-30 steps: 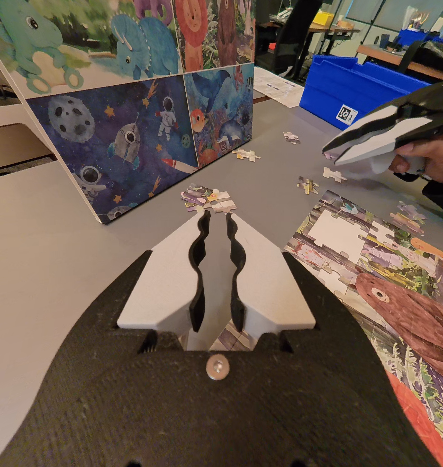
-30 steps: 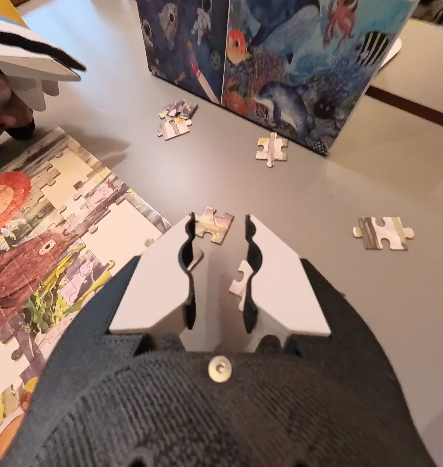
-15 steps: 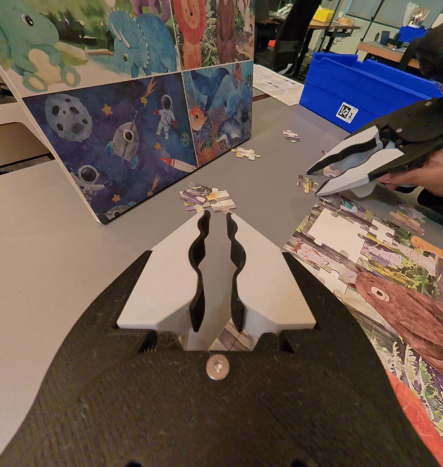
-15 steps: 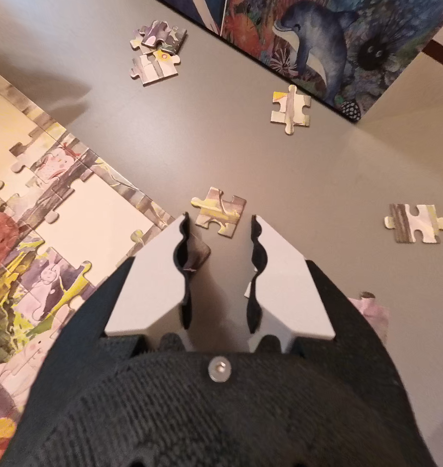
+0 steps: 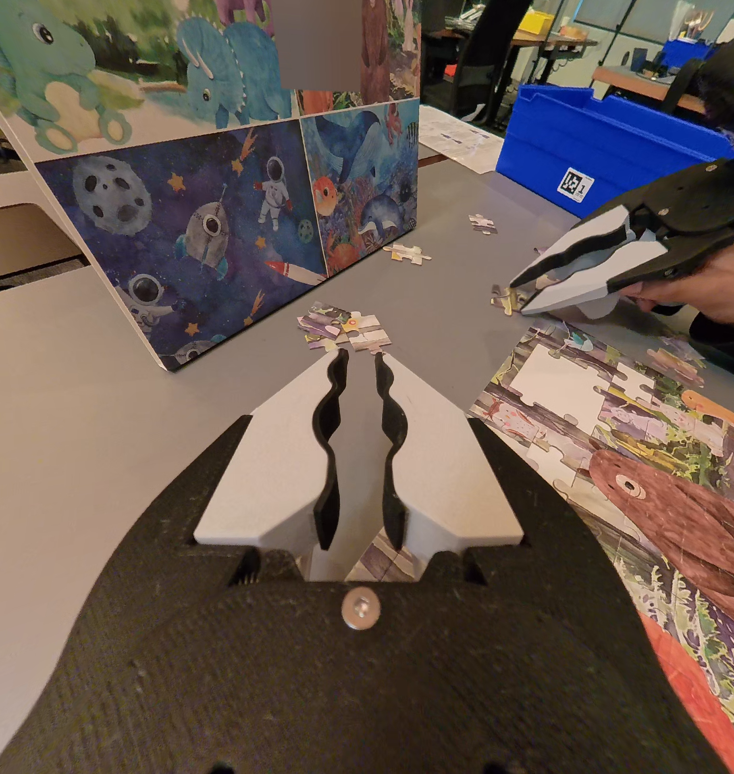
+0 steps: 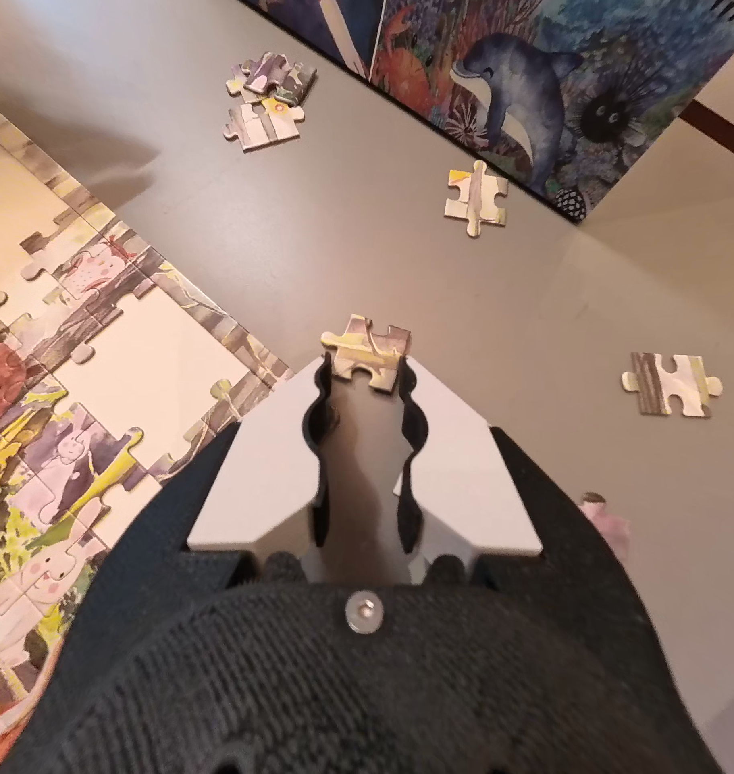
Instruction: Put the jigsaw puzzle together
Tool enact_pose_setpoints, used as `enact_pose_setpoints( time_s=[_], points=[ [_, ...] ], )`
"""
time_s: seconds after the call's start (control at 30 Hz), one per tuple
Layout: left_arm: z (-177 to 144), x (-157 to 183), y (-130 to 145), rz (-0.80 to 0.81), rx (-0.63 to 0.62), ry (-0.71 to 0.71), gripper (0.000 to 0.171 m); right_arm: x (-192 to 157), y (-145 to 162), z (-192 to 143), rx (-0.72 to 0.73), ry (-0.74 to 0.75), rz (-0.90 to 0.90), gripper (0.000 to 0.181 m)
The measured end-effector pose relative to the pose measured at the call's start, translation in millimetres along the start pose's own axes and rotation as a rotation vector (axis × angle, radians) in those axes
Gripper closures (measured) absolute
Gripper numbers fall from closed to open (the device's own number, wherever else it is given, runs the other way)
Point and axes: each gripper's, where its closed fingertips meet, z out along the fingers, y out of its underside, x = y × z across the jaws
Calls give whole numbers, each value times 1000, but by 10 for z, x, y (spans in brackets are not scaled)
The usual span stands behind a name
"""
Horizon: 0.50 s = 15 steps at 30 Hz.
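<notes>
The partly built jigsaw puzzle (image 5: 608, 419) lies flat on the grey table and has a blank gap (image 5: 557, 385) near its far corner. It also shows in the right wrist view (image 6: 84, 335). My right gripper (image 6: 365, 360) is down at the table, its fingertips closed against the sides of a yellow-grey puzzle piece (image 6: 365, 347) just off the puzzle's edge. The left wrist view shows that gripper (image 5: 520, 299) at the same piece (image 5: 503, 297). My left gripper (image 5: 361, 356) is slightly open and empty, over the puzzle's near corner.
A picture-covered puzzle box (image 5: 210, 209) stands at the back left. Loose pieces lie around: a small cluster (image 6: 269, 109), a single by the box (image 6: 476, 197), one to the right (image 6: 671, 385), a pink one (image 6: 604, 523). A blue bin (image 5: 587, 146) stands at the back right. Spacing between my two grippers at the tips: around 20 cm. The left gripper is farther from the partly built jigsaw puzzle (image 5: 608, 419), some 20 cm, than the right, some 12 cm. It is also in sight in the right wrist view (image 6: 70, 417).
My right gripper has come down and forward to the table, and its fingers have narrowed around the yellow-grey piece. My left gripper has not moved.
</notes>
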Motion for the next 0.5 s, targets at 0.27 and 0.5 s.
enact_pose_setpoints(
  time_s=[0.27,0.5],
  points=[
    [5,7,5,6,-4,-1,161,73,-136,-173,124,-69,84,153],
    [7,8,7,8,-6,-1,161,37,-107,-154,99,-92,106,140]
  ],
)
